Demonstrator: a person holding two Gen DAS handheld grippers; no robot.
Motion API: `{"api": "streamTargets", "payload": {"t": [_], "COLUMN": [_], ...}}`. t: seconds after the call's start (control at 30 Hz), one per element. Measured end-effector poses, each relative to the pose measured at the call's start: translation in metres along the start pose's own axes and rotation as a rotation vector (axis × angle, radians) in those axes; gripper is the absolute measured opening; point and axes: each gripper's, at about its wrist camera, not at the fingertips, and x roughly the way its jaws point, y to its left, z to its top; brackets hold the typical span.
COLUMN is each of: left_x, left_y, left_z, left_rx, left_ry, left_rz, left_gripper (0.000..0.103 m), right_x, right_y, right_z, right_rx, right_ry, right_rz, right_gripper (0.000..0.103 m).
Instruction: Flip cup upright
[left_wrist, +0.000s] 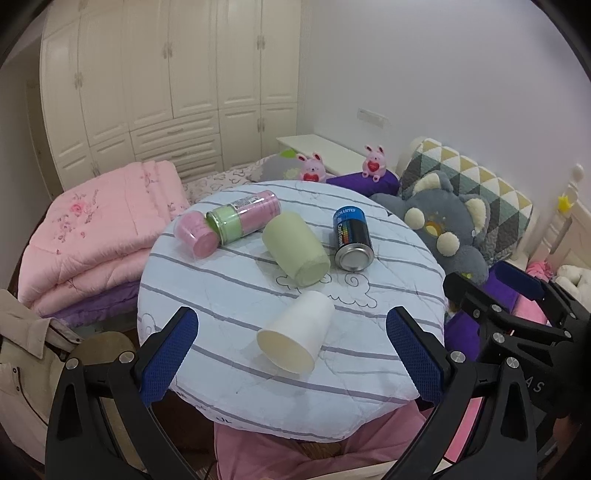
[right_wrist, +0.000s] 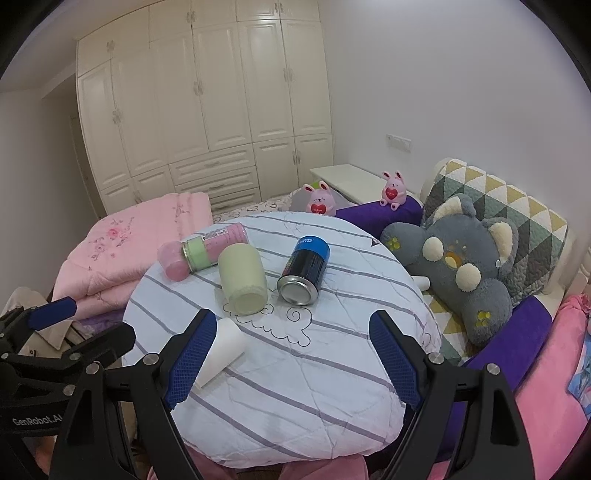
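Note:
A white paper cup (left_wrist: 295, 330) lies on its side on the round striped table (left_wrist: 236, 291), its mouth toward me. In the right wrist view the cup (right_wrist: 223, 349) is partly hidden behind the left finger. A pale green cup (left_wrist: 295, 249) (right_wrist: 242, 279) also lies on its side farther back. My left gripper (left_wrist: 291, 354) is open and empty, its fingers to either side of the white cup and nearer me. My right gripper (right_wrist: 291, 363) is open and empty above the table's front, the white cup at its left finger.
A blue and black can (left_wrist: 352, 238) (right_wrist: 303, 271) and a pink and green bottle (left_wrist: 229, 223) (right_wrist: 203, 253) lie on the table. A folded pink quilt (left_wrist: 92, 236) is at left, a grey plush (left_wrist: 443, 229) and pillows at right. The right gripper shows at the right edge of the left wrist view (left_wrist: 517, 295).

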Motion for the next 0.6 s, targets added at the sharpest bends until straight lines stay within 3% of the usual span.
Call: {"api": "streamTargets", "payload": {"t": [0.6], "left_x": [0.047], "left_y": [0.005], "left_z": [0.028], "left_rx": [-0.009], "left_ry": [0.067], "left_rz": [0.019], "left_gripper": [0.103], "right_x": [0.048], "right_y": [-0.006], "right_z": [0.012], "right_rx": [0.021], "right_ry": [0.063], "right_rz": [0.005], "right_gripper": [0.086]}}
